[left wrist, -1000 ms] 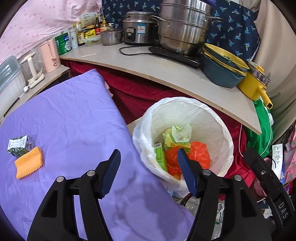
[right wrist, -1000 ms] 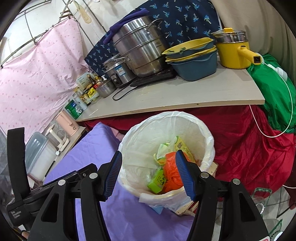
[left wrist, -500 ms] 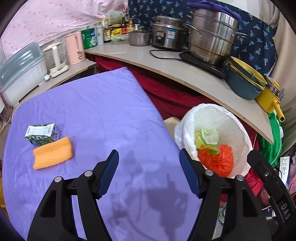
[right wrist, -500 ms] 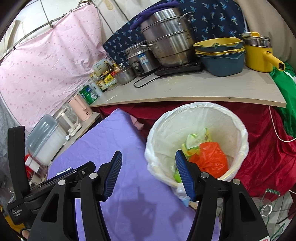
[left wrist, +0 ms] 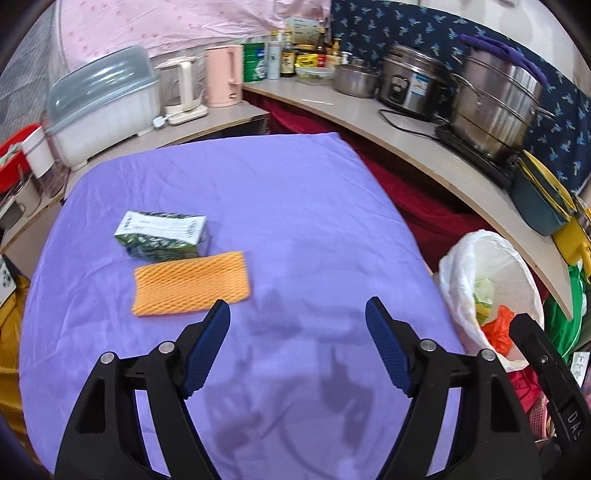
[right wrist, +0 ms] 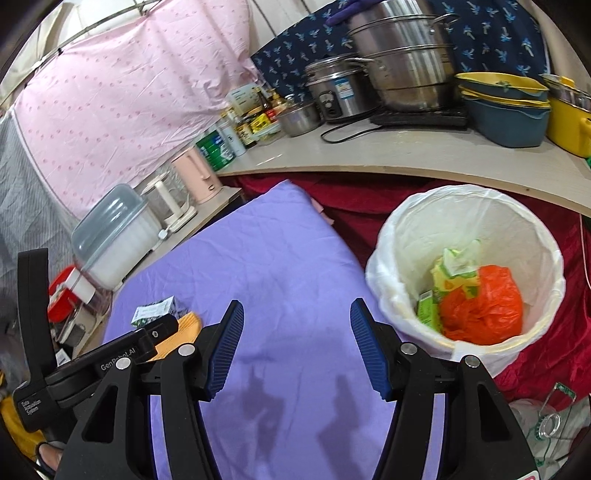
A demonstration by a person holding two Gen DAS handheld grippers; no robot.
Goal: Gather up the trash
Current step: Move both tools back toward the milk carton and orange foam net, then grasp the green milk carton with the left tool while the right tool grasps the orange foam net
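A cramped home kitchen: steamer pot point(left wrist: 495, 107), rice cooker point(left wrist: 410, 85), kettles and sauce bottles point(left wrist: 295, 61) crowd the table's point(left wrist: 424, 155) far edge.

A pink dotted sheet point(right wrist: 122, 107) and navy patterned cloth point(left wrist: 417, 33) hang behind a curved pale counter point(right wrist: 406, 158).

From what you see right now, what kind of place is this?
Probably a home kitchen: a rice cooker and steamer pot on the counter, sauce bottles, and a lined trash bin.
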